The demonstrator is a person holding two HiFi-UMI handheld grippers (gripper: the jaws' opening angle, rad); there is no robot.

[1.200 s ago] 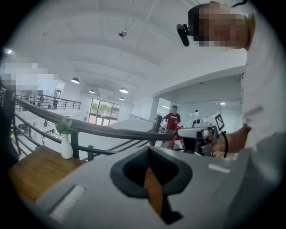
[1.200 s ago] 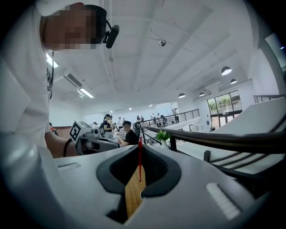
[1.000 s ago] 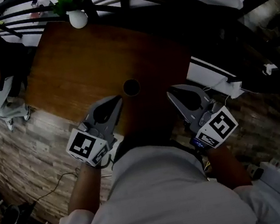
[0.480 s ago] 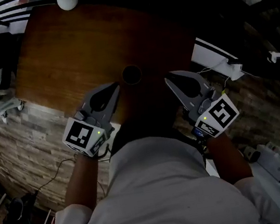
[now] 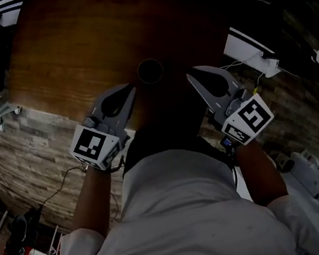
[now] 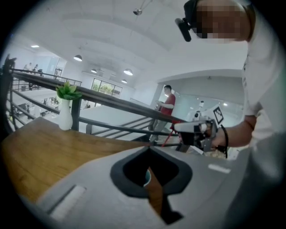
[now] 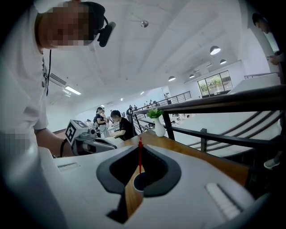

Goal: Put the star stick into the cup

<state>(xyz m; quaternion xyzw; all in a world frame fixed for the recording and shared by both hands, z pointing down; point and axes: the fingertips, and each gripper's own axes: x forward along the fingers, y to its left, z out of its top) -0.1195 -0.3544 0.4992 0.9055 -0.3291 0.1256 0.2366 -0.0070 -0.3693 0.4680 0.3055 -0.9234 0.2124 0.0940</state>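
Here we are over the wooden table [image 5: 75, 47], and both tools sit low at its near edge, one on each side of the cup [image 5: 150, 71]. The left gripper [image 5: 131, 88] points up toward the cup from the left, and its own view shows the jaws clenched tip to tip with nothing between them. Only a sliver of teal cup rim shows through the opening behind the tips. Over on the other side, the right gripper [image 5: 189, 73] mirrors it. Its jaws are also pressed together at the tips and hold nothing. Through the right gripper's opening comes the key sight: the star stick [image 7: 140, 159], thin and red, stands upright with its lower end in the cup's dark mouth. Its top pokes up just above the closed jaw tips. In the head view the cup is a dark circle and the stick cannot be made out. Both grippers are near the cup but clear of it. At the table's far edge a white vase [image 7: 159, 127] with a green sprig stands by the dark railing [image 7: 214, 105]. The person's white shirt [image 5: 179, 211] fills the bottom of the head view.
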